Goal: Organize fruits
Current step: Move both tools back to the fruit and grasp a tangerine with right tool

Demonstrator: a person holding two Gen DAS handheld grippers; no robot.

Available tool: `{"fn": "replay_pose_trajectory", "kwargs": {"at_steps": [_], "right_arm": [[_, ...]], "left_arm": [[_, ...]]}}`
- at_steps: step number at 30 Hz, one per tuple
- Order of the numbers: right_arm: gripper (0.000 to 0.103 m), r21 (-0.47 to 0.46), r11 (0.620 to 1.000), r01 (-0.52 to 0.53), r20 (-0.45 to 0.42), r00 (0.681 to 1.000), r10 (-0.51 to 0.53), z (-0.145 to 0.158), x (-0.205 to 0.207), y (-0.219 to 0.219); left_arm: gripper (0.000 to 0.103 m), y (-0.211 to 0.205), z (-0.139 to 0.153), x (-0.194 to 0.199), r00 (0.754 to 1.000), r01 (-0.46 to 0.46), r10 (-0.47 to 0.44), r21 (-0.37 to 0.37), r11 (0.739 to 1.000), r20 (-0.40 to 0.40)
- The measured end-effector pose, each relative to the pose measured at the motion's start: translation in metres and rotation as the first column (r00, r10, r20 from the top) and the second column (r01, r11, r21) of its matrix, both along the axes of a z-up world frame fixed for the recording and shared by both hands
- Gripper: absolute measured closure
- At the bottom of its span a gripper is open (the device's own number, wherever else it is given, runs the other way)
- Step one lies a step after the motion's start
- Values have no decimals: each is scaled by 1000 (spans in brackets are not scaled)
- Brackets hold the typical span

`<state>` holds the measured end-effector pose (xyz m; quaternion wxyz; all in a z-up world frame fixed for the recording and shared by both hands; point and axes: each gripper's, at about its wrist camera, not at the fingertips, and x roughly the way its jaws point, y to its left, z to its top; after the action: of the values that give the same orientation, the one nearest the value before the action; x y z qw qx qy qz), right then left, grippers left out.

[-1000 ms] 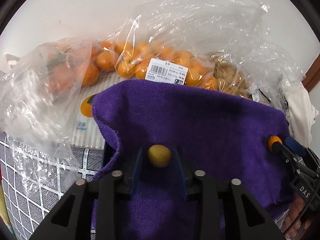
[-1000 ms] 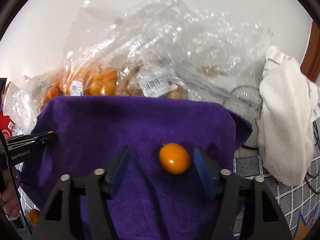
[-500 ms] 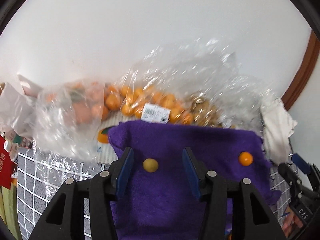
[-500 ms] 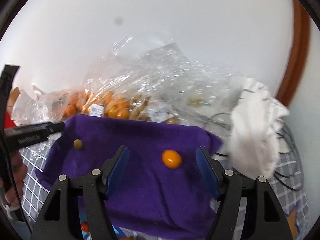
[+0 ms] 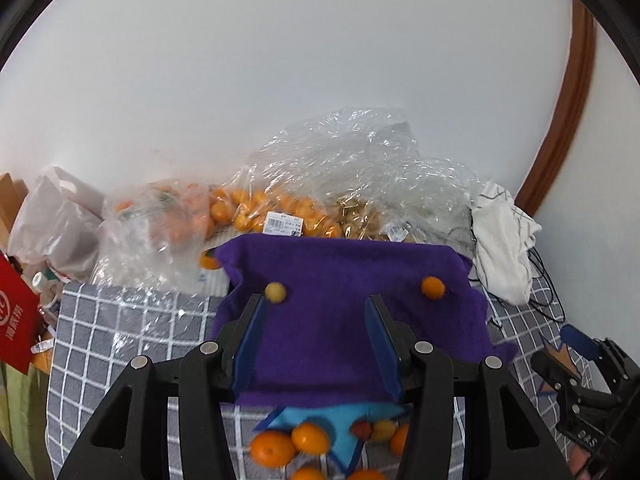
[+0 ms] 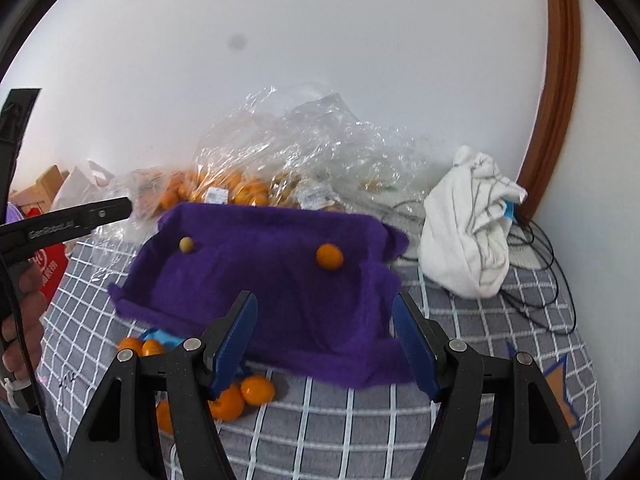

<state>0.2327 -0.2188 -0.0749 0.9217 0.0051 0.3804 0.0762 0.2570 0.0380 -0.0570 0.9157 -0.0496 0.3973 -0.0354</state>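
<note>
Covering grey checked bedding [image 5: 132,332]: purple cloth [image 5: 344,320]; white wall [image 5: 280,80] behind; both grippers apparently wide, empty.

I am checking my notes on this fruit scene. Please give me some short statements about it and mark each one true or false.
1. Two fruits lie on the purple cloth. True: a yellow fruit and an orange fruit.
2. The left gripper holds the yellow fruit. False: it is open and empty.
3. The right gripper is open and empty. True.
4. The white cloth covers the orange fruit. False: it lies apart, beside the purple cloth.
5. Loose oranges lie on the checked cover. True.
</note>
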Motion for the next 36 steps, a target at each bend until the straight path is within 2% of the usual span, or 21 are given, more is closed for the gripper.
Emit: {"fn": "replay_pose_trajectory", "kwargs": {"at_steps": [4, 8, 13, 15, 23, 36], "right_arm": [[33, 13, 1000, -9, -9, 1000, 9, -11, -17, 0], [33, 35, 999, -21, -33, 999, 22, -34, -24, 1], [54, 37, 998, -47, -102, 994, 51, -72, -23, 11], [58, 40, 996, -74, -136, 988, 79, -88, -20, 18], [59, 28, 988, -150, -198, 968, 153, -119, -19, 37], [53, 133, 978, -158, -201, 962, 183, -131, 10, 50]], "left_arm": [[54, 15, -5, -27, 1000, -9, 9, -4, 1000, -9], [54, 33, -23, -46, 997, -54, 54, 4, 999, -56], [54, 55, -55, -67, 989, -104, 105, 13, 994, -105], [54, 61, -64, -73, 986, -109, 110, 10, 994, -123], [54, 73, -87, -80, 975, -145, 146, 22, 989, -168], [53, 75, -102, -79, 974, -119, 117, 4, 993, -195]]}}
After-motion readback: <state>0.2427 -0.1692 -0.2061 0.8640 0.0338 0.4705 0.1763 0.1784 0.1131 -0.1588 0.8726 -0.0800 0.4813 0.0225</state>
